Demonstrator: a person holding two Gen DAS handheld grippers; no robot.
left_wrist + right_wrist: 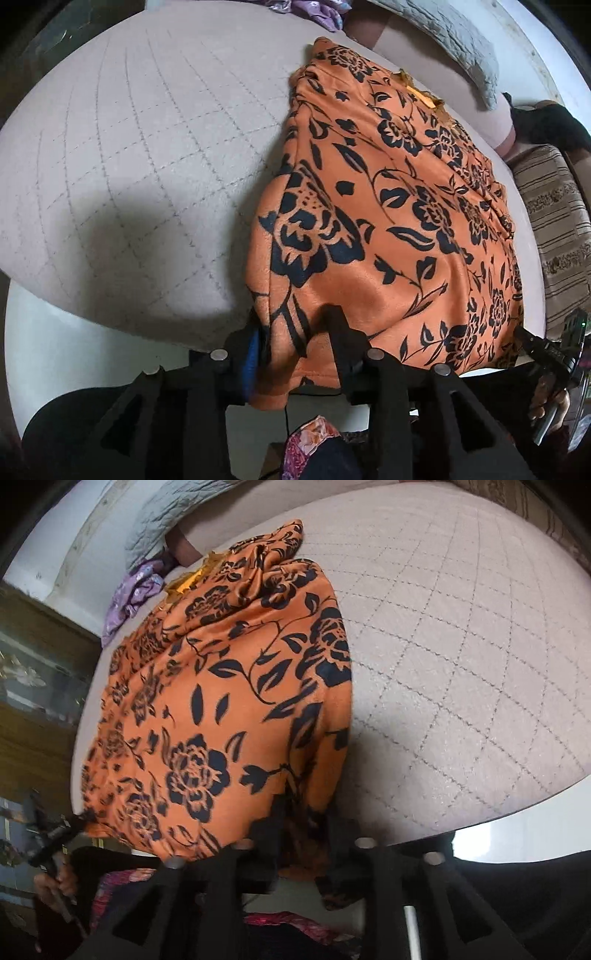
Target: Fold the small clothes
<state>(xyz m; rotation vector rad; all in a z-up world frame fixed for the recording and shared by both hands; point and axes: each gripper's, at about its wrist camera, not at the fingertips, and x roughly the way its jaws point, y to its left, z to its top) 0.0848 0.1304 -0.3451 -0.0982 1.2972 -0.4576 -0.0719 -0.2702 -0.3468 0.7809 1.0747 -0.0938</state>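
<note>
An orange garment with black flowers (399,206) lies stretched along the pale quilted bed (140,155), its near hem hanging over the front edge. My left gripper (295,339) is shut on the garment's near left corner. It also shows in the right wrist view (221,709), where my right gripper (306,830) is shut on the near right corner. Each view shows the other gripper at the far hem corner: the right one (543,350) and the left one (55,834).
A crumpled purple garment (133,594) lies at the bed's far end by a grey quilted pillow (454,48). A striped brown cushion (554,229) sits beside the bed. A wooden cabinet (33,672) stands on the other side. White floor shows below the bed's edge.
</note>
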